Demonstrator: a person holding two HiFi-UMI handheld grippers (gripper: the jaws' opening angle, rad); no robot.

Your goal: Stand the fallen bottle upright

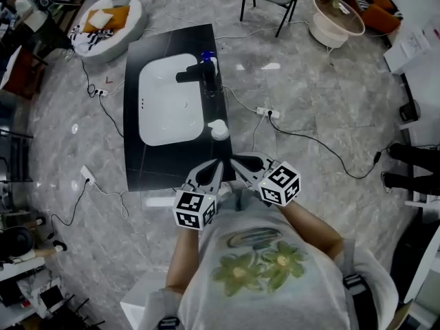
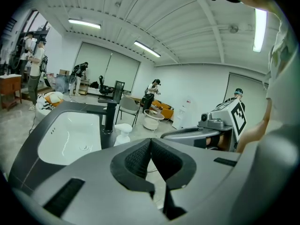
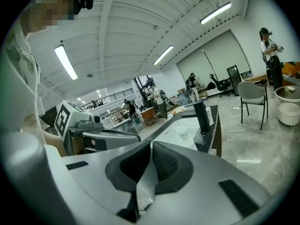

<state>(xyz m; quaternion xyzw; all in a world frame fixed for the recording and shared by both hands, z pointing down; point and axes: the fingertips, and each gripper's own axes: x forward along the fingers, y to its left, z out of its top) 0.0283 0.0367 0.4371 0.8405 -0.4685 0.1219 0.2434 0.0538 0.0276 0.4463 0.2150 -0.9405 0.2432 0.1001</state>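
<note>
Shows, at left centre of the head view, a black counter [image 1: 148, 167] with a white sink [image 1: 168, 102] set in it. Puts the tap [image 1: 199, 74] at the sink's upper right edge. Finds 1 white pump bottle [image 1: 218, 129] on the counter, just right of the sink and below the tap in the frame. Stands upright on its base, pump head on top; appears the same way in the left gripper view, beside the tap. Looks done, then, as far as standing it up goes: no bottle on its side anywhere on the counter.

Places the 2 tools at lower centre, by the counter's lower edge, near the bottle but apart from it. Reads the left gripper [image 1: 218, 165] as closed, pads together, nothing between. Reads the right gripper [image 1: 234, 161] as closed too, pads meeting, empty. Leaves, by judgement, only keeping clear of the bottle so as not to knock it over.
</note>
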